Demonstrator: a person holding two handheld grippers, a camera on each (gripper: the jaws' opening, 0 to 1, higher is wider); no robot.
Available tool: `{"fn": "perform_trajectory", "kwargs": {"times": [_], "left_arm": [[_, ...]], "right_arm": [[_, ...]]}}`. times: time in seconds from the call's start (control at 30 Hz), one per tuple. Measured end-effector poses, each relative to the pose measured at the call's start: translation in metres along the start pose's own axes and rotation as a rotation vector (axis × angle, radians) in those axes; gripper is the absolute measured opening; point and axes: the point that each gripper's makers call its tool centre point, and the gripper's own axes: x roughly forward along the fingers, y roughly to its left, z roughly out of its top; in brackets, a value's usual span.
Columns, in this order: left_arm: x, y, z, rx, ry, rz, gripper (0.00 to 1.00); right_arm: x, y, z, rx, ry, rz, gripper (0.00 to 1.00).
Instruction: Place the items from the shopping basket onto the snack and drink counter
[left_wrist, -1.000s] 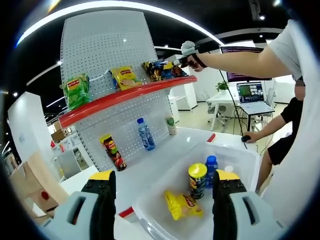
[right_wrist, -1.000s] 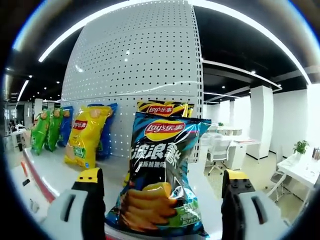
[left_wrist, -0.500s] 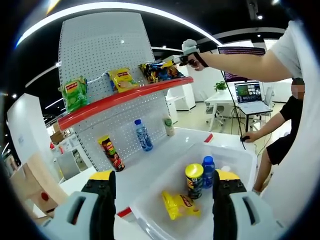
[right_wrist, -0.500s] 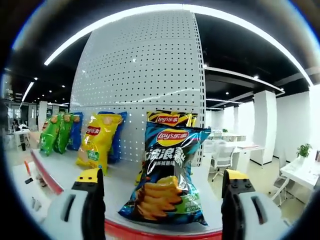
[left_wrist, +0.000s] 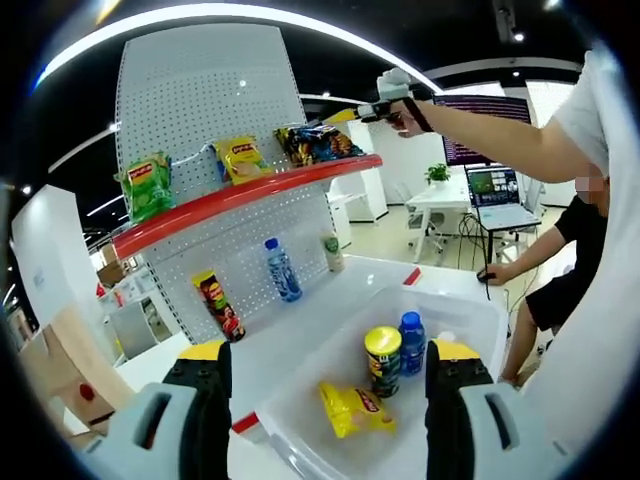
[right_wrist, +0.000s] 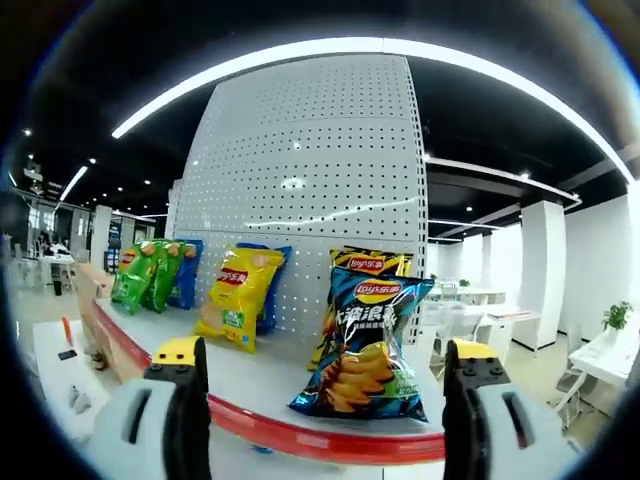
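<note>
1. While the right gripper hung in front of the upper red-edged shelf, its jaws stood wide apart with nothing between them; the dark blue chip bag stood upright on that shelf, leaning against the perforated back panel, apart from the jaws.
2. Beside it on the same shelf were a yellow chip bag and, further left, green chip bags.
3. From the left gripper view, the left gripper was likewise spread and empty, poised above the white shopping basket.
4. Inside the basket lay a yellow snack bag flat on the floor, with a yellow-lidded chip can and a blue-capped bottle standing upright just behind it, the two touching or nearly so.
5. On the lower counter already stood a water bottle, a small drink bottle and a red chip tube.
6. Judged from this, the next pick turned on the basket items lying directly ahead of and below the left jaws. The left hand was far nearer; the right was raised at shelf height, well away.
7. The can's long axis ran vertical, so a side-on grasp looked easiest; the flat bag would need a descent from above.
</note>
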Motion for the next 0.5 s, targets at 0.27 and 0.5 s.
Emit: {"fn": "perform_trajectory", "kwargs": {"times": [0.27, 0.5], "left_arm": [[-0.011, 0.001, -0.003, -0.003, 0.004, 0.008, 0.80], [-0.020, 0.002, -0.006, -0.009, 0.008, 0.020, 0.80]], "right_arm": [[-0.038, 0.035, 0.005, -0.011, -0.040, 0.069, 0.97], [-0.065, 0.055, 0.010, -0.029, -0.072, 0.115, 0.97]]}}
